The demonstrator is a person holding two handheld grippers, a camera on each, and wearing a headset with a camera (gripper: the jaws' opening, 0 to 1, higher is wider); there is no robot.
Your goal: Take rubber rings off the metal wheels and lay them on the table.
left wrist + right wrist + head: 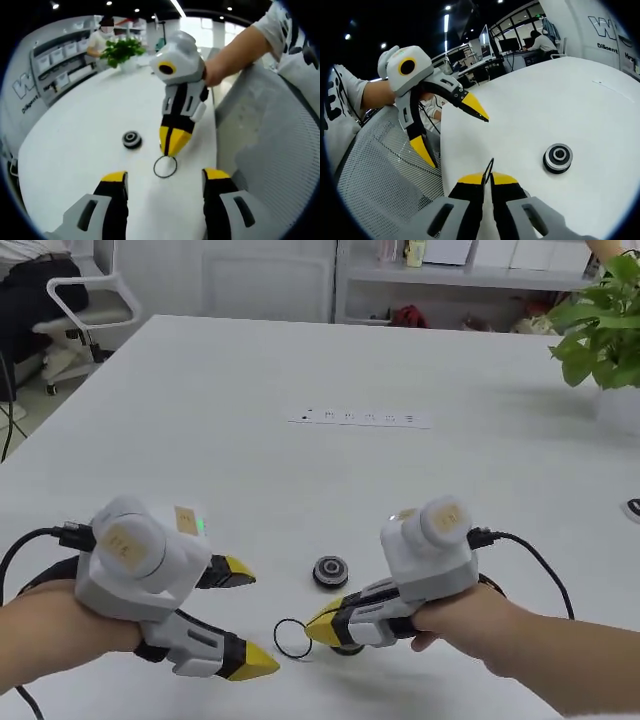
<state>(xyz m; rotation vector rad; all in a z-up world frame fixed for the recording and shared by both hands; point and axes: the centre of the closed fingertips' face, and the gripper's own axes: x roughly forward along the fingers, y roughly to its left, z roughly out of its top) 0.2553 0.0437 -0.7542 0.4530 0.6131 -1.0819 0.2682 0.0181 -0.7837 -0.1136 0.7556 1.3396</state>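
Black rubber ring (154, 167) is pinched between the closed tips of the right hand-held gripper (318, 626), its loop lying on or just over the white counter (300, 470) ahead of those tips. The left hand-held gripper (256, 618) has its jaws spread wide and empty, pointing at the ring from just beside it. A dark-rimmed metal wheel (330, 570) sits on the counter beyond both grippers' tips, near but apart.

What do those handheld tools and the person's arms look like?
The left gripper and right gripper each have a grey-and-black body, two pointed black fingers with yellow tips, and a black cable at the rear. The person wears a white short-sleeved shirt with black print.
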